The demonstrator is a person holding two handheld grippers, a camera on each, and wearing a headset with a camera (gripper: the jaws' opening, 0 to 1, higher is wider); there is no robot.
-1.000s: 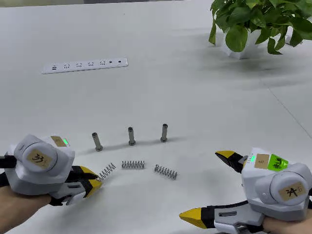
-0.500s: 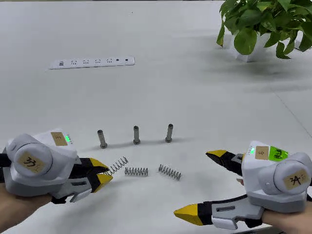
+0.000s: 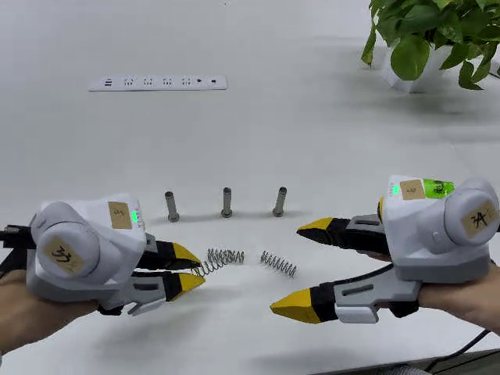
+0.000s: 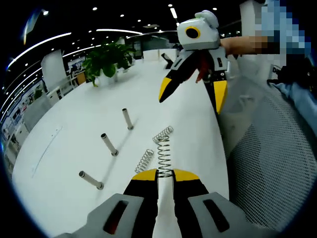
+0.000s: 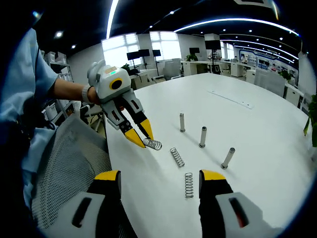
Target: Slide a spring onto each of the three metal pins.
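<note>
Fingers (image 3: 184,253) of the left gripper (image 3: 201,270) are pinched shut on one end of a spring (image 4: 164,151). Its long axis runs straight out from the tips, roughly parallel to the row of three upright metal pins (image 3: 226,201). Two other springs (image 3: 279,264) lie flat just in front of the pins. Opposite, the right gripper (image 5: 159,177) is spread wide, holding nothing. Both hover near the tabletop's (image 3: 312,141) front edge. Bare surface stretches beyond the pins to a power strip (image 3: 158,82) and a potted plant (image 3: 430,35).

Pins (image 3: 226,202): three grey metal posts, upright, evenly spaced in a row, bare.
Held spring (image 4: 163,153): one end pinched between the tips of the left gripper (image 4: 165,173).
Loose springs (image 3: 278,263): two, lying flat near the pins.
</note>
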